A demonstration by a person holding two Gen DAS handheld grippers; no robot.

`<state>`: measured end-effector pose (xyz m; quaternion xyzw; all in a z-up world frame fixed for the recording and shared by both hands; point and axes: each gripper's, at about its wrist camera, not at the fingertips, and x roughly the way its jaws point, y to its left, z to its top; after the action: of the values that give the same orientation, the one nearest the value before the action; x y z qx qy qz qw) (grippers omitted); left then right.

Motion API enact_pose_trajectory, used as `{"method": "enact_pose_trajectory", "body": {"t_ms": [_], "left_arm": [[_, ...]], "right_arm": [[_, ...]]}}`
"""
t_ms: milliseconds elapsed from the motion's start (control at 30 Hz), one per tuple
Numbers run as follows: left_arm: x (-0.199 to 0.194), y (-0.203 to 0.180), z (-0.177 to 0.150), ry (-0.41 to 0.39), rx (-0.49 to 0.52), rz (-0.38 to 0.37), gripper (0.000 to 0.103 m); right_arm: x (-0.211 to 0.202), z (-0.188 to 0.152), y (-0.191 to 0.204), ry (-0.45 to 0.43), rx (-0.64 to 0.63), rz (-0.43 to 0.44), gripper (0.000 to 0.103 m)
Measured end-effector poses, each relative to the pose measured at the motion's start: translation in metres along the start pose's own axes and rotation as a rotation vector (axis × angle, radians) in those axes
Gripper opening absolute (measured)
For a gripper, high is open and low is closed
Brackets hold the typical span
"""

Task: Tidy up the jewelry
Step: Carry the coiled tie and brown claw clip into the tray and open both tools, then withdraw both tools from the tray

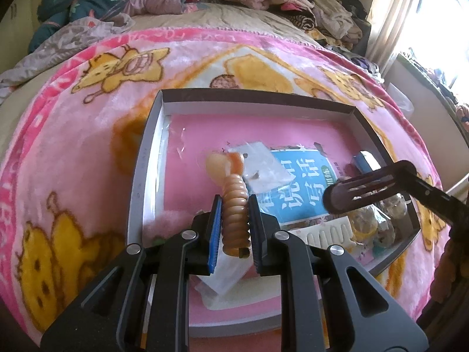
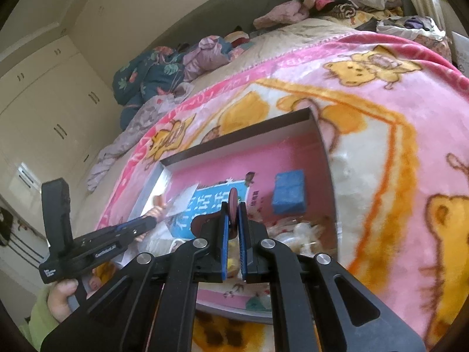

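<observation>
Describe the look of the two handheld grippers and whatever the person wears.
Both the left gripper and right gripper are black angular linkages with silver pivot screws and ribbed blue pads. The left one's body bears small white lettering. A light green sleeve shows.

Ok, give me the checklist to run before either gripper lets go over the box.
1. Left gripper has its jaws shut on the coiled amber hair tie: ok.
2. Right gripper has its jaws shut on the dark slotted hair clip: ok.
3. Both held pieces hang over the open box, inside its walls: ok.
4. Bare pink floor of the box beneath the hair tie: not ok, clear plastic packets lie there.
5. Blue block stands apart from both grippers: ok.
6. Whether the clip sits firmly in the jaws: cannot tell.
</observation>
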<state>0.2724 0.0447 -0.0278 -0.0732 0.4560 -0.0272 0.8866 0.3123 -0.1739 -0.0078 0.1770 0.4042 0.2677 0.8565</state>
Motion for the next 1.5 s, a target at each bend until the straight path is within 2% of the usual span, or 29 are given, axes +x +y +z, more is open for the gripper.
{"method": "enact_pose_trajectory", "body": {"t_ms": [300,533,667,867,933,1000,1067,1133,1267,1500], "left_arm": [[0.008,0.000,0.003,0.009,0.000,-0.006,0.011],[0.008,0.000,0.003,0.010,0.000,-0.009,0.011],[0.008,-0.001,0.003,0.011,0.001,-0.011,0.011],[0.008,-0.004,0.001,0.005,0.007,-0.014,0.011],[0.005,-0.005,0.000,0.001,0.006,-0.017,0.011],[-0.001,-0.007,-0.001,-0.003,0.008,-0.021,0.017],[-0.009,-0.008,-0.003,-0.011,0.008,-0.023,0.027],[-0.017,-0.010,-0.004,-0.022,0.009,-0.023,0.030],[-0.039,-0.014,-0.008,-0.053,0.010,-0.025,0.043],[-0.072,-0.021,-0.024,-0.085,0.017,-0.036,0.055]], "right_arm": [[0.019,-0.013,0.012,0.057,0.009,0.004,0.006],[0.019,-0.018,0.014,0.080,-0.010,-0.038,0.009],[0.016,-0.019,0.009,0.091,0.011,-0.050,0.020],[0.006,-0.022,0.008,0.078,-0.011,-0.074,0.031],[0.001,-0.024,0.008,0.074,-0.023,-0.084,0.032],[-0.004,-0.026,0.011,0.069,-0.044,-0.100,0.034],[-0.009,-0.028,0.014,0.061,-0.071,-0.114,0.042],[-0.016,-0.029,0.017,0.050,-0.087,-0.124,0.049],[-0.029,-0.031,0.023,0.032,-0.121,-0.135,0.056],[-0.062,-0.038,0.038,-0.019,-0.170,-0.124,0.071]]}}
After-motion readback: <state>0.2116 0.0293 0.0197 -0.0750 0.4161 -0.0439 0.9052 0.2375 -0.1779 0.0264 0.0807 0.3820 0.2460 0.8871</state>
